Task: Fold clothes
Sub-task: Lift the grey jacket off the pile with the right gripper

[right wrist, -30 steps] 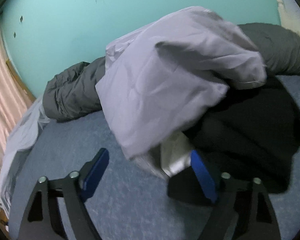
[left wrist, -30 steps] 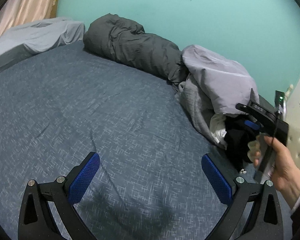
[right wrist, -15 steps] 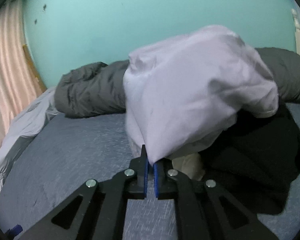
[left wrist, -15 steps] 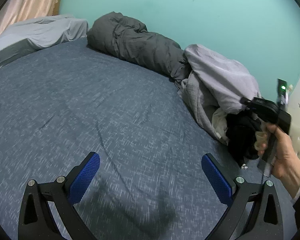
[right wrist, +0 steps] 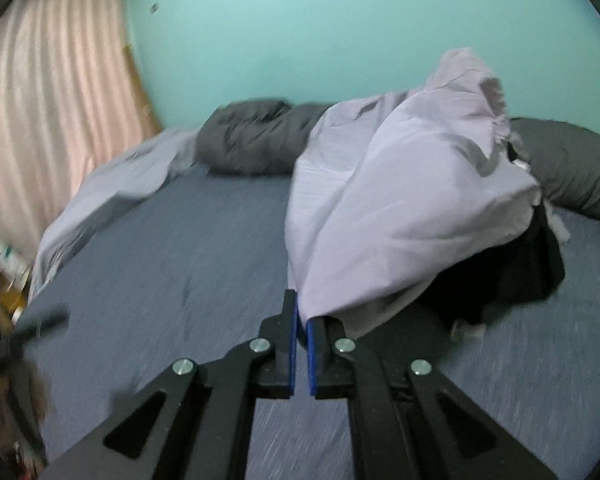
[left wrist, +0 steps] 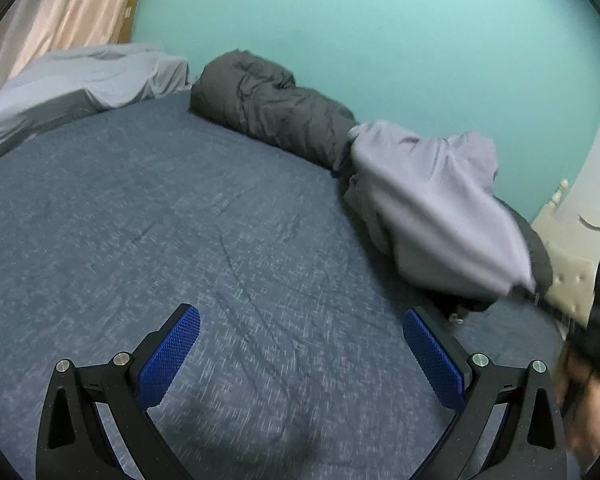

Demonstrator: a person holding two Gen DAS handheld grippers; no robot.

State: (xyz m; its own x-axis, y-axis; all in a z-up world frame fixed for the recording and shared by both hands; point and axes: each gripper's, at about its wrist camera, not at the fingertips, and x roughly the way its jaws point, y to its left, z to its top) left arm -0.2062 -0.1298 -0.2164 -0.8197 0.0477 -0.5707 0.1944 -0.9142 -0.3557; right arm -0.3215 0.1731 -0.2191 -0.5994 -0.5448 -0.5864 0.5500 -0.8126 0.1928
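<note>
A pale lilac garment (right wrist: 400,200) is stretched out from a heap of clothes on the blue bed. My right gripper (right wrist: 302,320) is shut on its lower corner and holds it taut. Under it lies a black garment (right wrist: 512,276). In the left wrist view the same lilac garment (left wrist: 440,200) is drawn toward the right edge, where the right gripper (left wrist: 540,300) pinches its corner, blurred. My left gripper (left wrist: 300,344) hangs open over the bare sheet, well left of the heap, with nothing between its blue pads.
A rolled dark grey duvet (left wrist: 272,108) lies along the teal wall. A light grey pillow (left wrist: 80,84) sits at the far left by a pink curtain (right wrist: 48,120). A cream headboard (left wrist: 572,276) bounds the right side. The blue sheet (left wrist: 180,220) spreads between.
My right gripper went from open to shut on the lilac garment's corner, then pulled it back and away from the heap. The left gripper stayed open and its view shifted right.
</note>
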